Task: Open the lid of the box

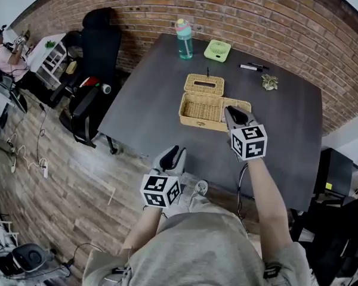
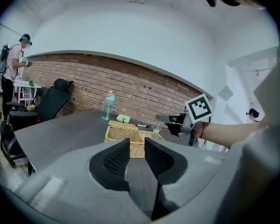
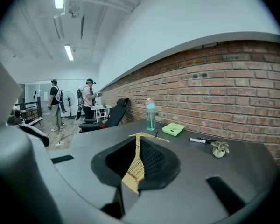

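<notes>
A woven wicker box [image 1: 200, 109] stands in the middle of the dark grey table [image 1: 149, 100], and its inside shows from above. Behind it lies a wicker panel with a slot [image 1: 204, 85]. My right gripper [image 1: 231, 110] hangs over the box's right end, shut on the edge of the wicker lid [image 3: 135, 164], which runs edge-on between its jaws in the right gripper view [image 3: 137, 146]. My left gripper [image 1: 172, 158] hovers at the table's near edge, short of the box [image 2: 123, 133]. Its jaws [image 2: 136, 149] stand apart with nothing between them. The left gripper view also catches the right gripper [image 2: 167, 119].
At the table's far side stand a teal water bottle [image 1: 184, 39], a green flat gadget [image 1: 218, 50], a marker pen [image 1: 250, 67] and a tiny potted plant [image 1: 269, 82]. Black office chairs [image 1: 92, 58] stand left of the table, a brick wall behind. People work far left [image 1: 3, 55].
</notes>
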